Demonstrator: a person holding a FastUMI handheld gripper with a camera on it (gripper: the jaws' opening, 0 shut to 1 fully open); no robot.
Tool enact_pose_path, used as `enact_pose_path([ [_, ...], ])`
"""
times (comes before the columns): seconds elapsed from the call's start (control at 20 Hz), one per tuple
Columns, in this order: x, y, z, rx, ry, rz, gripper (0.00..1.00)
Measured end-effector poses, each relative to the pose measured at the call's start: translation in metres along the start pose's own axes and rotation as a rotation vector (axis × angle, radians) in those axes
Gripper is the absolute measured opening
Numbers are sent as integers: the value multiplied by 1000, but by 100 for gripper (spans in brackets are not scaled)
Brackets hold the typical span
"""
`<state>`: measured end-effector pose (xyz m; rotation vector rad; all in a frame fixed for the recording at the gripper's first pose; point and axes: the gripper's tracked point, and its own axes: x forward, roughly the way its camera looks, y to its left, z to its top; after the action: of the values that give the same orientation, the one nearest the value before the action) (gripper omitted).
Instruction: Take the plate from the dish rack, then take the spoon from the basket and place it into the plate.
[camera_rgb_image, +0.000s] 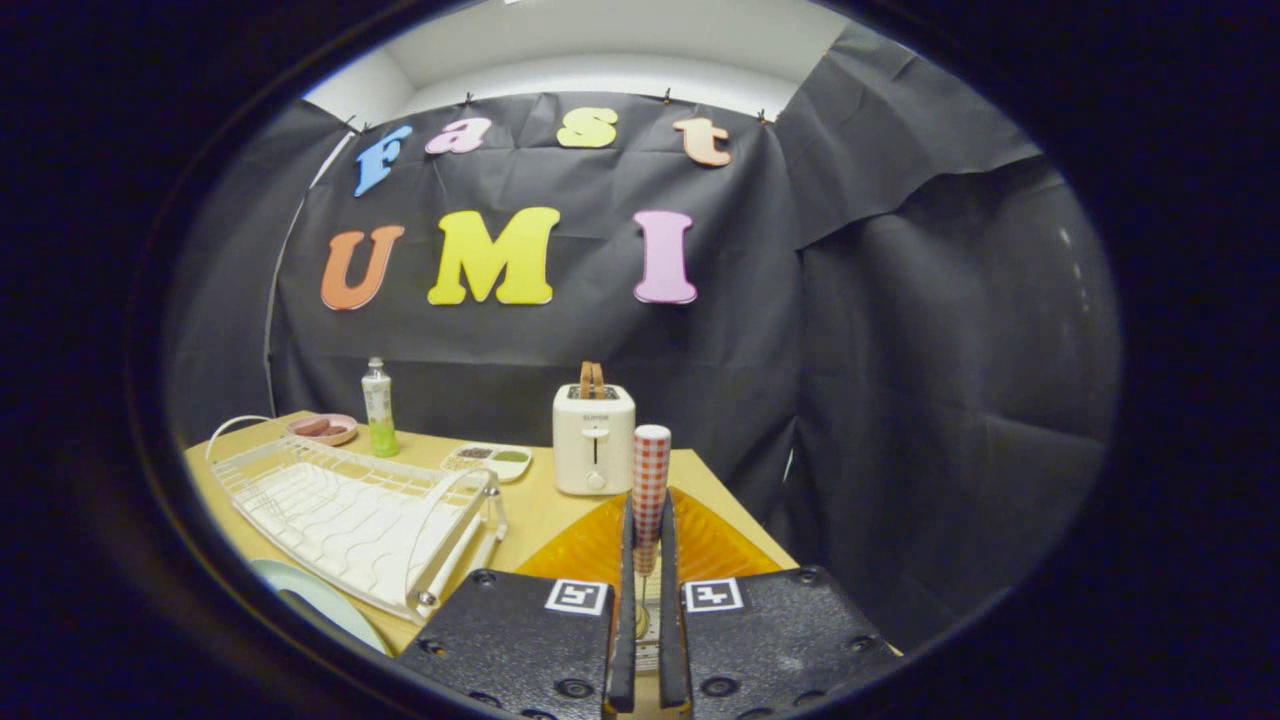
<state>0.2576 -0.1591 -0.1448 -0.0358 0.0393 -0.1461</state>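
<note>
- Gripper (648, 560) fingers stand close together, clamped on the spoon (650, 480), whose red-and-white checked handle rises upright between them
- Spoon's lower part runs down the narrow gap between the 2 fingers; a thin metal stem and a small glint show there, but the bowl end is too hidden to make out
- Orange basket (700, 545) lies just behind the fingers on the wooden table (540, 510); its middle and near side are covered by the fingers and the gripper body
- Plate (325, 600), pale green, rests on the table beside the near corner of the dish rack (350, 515), well apart from the spoon; only part of its rim shows, the rest is cut off
- Dish rack, white wire, lies flat on the table to the left of the gripper, with no dishes visible in it
- Toaster (594, 438), white, stands beyond the fingers with 2 brown slices sticking out of the top
- Small white tray (490, 458) sits left of the toaster; its dark and green contents are too small to identify
- Bottle (378, 408) with green liquid stands behind the rack, next to a pink bowl (322, 428) holding something brownish that is hard to tell
</note>
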Motion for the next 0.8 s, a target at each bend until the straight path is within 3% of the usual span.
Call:
enact_pose_path([
  [0.2, -20, -7, 50, 4, -78, -58, 15],
  [0.45, -65, 13, 119, 51, -149, -28, 15],
  [0.8, -126, 82, 134, -7, -153, 25, 15],
])
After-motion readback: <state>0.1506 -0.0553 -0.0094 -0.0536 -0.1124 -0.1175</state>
